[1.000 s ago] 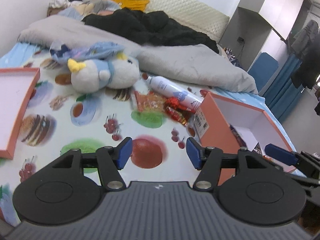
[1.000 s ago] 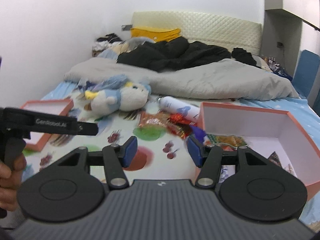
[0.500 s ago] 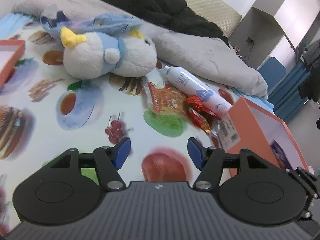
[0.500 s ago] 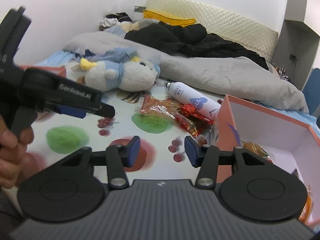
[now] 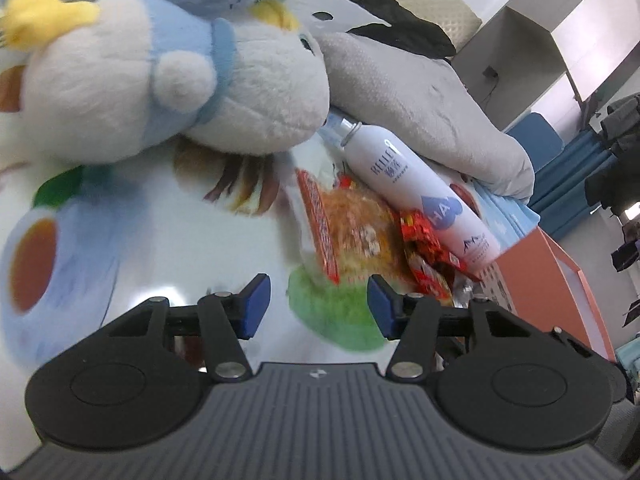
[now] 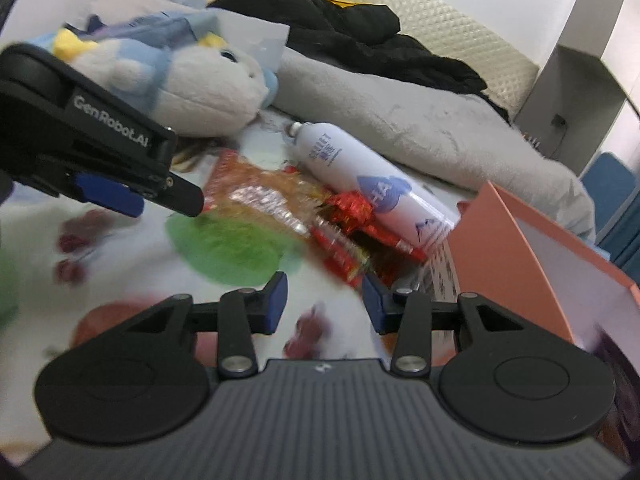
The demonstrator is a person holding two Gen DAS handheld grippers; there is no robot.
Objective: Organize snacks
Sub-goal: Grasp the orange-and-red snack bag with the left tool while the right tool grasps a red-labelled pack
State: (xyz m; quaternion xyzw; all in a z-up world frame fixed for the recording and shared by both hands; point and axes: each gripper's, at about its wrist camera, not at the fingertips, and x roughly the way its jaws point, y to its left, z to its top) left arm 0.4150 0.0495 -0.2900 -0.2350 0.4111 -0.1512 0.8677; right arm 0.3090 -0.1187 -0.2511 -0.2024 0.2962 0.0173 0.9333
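An orange snack packet [image 5: 352, 232] lies on the printed bedsheet, with red foil-wrapped snacks [image 5: 424, 248] at its right. Both show in the right wrist view too, the packet [image 6: 260, 196] and the red snacks [image 6: 352, 220]. My left gripper [image 5: 318, 306] is open, empty, low over the sheet just short of the packet; it also shows in the right wrist view [image 6: 120, 188]. My right gripper [image 6: 322, 300] is open and empty, just short of the red snacks. An orange box [image 6: 520, 256] stands open at the right.
A white spray bottle [image 5: 416, 192] lies behind the snacks against a grey blanket [image 5: 420, 92]. A white and blue plush toy [image 5: 168, 76] lies at the back left. Black clothes [image 6: 360, 36] are piled near the headboard.
Both grippers have moved forward and down toward the snack pile, which now fills much more of each view. Both stay open and empty.
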